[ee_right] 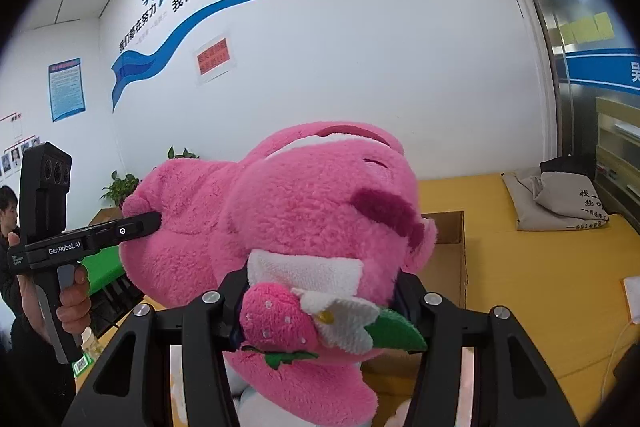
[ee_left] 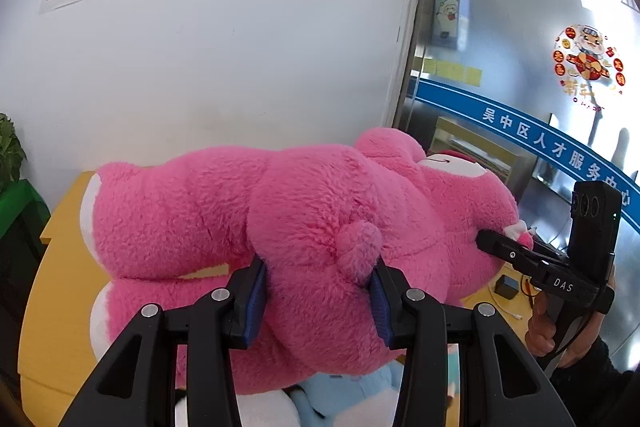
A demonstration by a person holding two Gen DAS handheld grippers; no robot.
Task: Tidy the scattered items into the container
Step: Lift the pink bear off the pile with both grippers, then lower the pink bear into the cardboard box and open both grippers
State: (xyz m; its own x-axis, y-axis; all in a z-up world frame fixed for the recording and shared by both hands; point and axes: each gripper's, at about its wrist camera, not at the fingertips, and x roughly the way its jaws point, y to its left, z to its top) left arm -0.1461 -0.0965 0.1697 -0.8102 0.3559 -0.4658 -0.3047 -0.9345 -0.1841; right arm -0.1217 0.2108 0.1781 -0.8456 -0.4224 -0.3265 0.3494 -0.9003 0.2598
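A big pink plush bear (ee_left: 312, 195) hangs lengthwise in the air between both grippers, above the yellow table (ee_left: 56, 267). My left gripper (ee_left: 320, 287) is shut on its rear, the blue pads (ee_left: 256, 303) pressing the fur on either side of the small tail. My right gripper (ee_right: 320, 291) is shut on the bear (ee_right: 304, 203) at the head end, by the sewn-on strawberry (ee_right: 276, 323) and white flower. Each view shows the other tool: the right gripper (ee_left: 486, 241) digs into the head, the left gripper (ee_right: 154, 219) into the rear. An open cardboard box (ee_right: 448, 231) stands behind the bear.
A blue and white plush (ee_left: 348, 395) lies under the bear. On the table are a grey cloth bag (ee_right: 560, 203), a white device with cable (ee_right: 632, 295), a small dark block (ee_left: 505, 285) and a bottle (ee_right: 86, 347). A plant (ee_right: 120, 187) stands on a green stand (ee_left: 16, 203) at left.
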